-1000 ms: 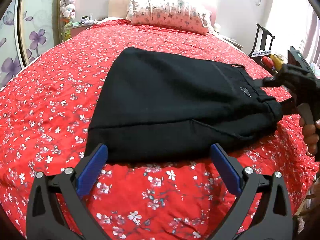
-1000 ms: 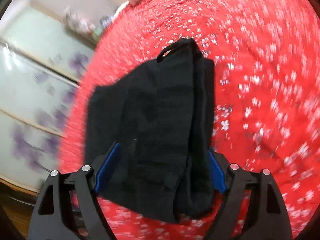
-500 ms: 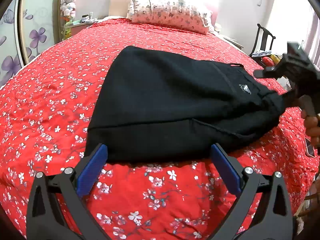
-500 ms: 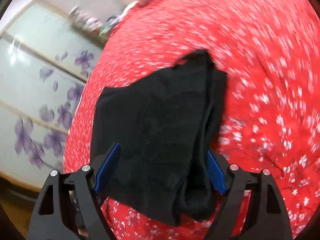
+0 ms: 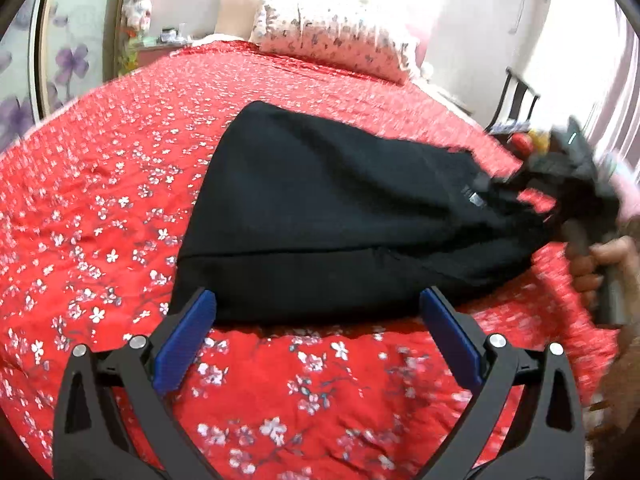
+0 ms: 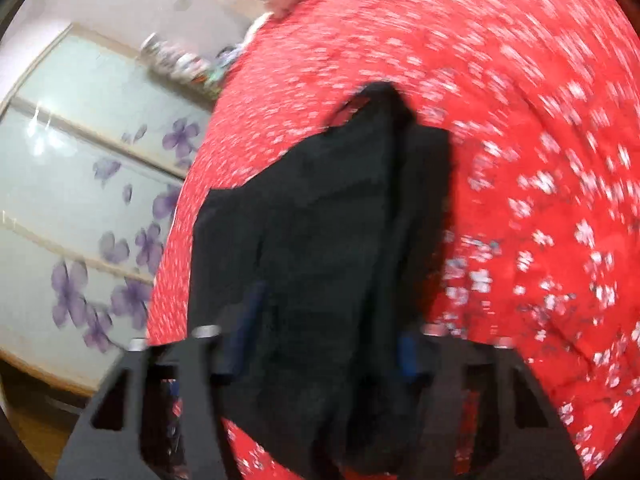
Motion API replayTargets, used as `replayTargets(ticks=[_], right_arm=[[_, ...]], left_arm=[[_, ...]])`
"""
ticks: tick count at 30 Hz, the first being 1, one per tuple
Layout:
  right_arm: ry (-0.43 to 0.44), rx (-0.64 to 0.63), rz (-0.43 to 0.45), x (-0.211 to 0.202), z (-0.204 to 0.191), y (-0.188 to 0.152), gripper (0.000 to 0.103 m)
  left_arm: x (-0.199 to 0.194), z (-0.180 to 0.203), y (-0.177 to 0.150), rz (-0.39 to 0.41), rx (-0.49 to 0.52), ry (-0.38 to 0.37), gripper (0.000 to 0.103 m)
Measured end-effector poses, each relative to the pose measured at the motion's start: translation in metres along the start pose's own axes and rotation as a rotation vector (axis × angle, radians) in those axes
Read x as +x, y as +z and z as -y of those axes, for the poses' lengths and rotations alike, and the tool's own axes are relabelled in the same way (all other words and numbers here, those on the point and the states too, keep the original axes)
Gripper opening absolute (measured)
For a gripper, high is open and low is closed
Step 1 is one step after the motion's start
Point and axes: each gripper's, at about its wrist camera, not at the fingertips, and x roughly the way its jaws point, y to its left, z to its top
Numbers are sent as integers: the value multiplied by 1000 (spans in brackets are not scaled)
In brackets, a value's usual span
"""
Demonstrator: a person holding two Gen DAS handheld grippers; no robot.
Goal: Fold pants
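Note:
Folded black pants lie on the red flowered bedspread. My left gripper hovers wide open at the pants' near edge, its blue pads clear of the cloth. At the right, a hand holds my right gripper against the bunched waist end. In the right wrist view the pants fill the gap of the right gripper. Its jaws are closing, and the blue pads squeeze the gathered cloth. That view is blurred.
A flowered pillow sits at the head of the bed. A dark chair with small items stands beyond the bed's right side. Sliding doors with purple flowers line the left wall, beside a cluttered nightstand.
The right gripper's jaws have narrowed onto the waist end, which is now bunched tighter. The left gripper has stayed open at the near edge.

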Motion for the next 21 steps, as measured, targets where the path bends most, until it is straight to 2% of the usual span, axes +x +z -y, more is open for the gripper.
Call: replayTargets(ticks=[1, 5, 7, 8, 12, 14, 17, 19, 21], right_arm=[[11, -15, 13, -3, -3, -3, 40], [12, -41, 93, -11, -20, -13, 39], [12, -8, 137, -9, -24, -16, 39], [10, 7, 156, -7, -25, -18, 39], [29, 69, 265, -8, -13, -33, 39], [50, 66, 289, -6, -9, -33, 39], [83, 56, 303, -4, -3, -34, 39], [111, 60, 302, -3, 6, -36, 39], [151, 89, 293, 0, 17, -35, 39]], left_arm=[[-4, -5, 4, -7, -27, -32, 101], [-18, -54, 47, 1, -234, -164, 101], [-5, -84, 73, -49, -344, -236, 101], [2, -92, 83, -74, -369, -257, 101], [41, -104, 111, -186, -364, -228, 101], [61, -104, 116, -245, -378, -259, 101], [83, -100, 119, -281, -370, -256, 100], [95, -99, 119, -295, -369, -250, 95], [105, -98, 116, -317, -380, -257, 86]])
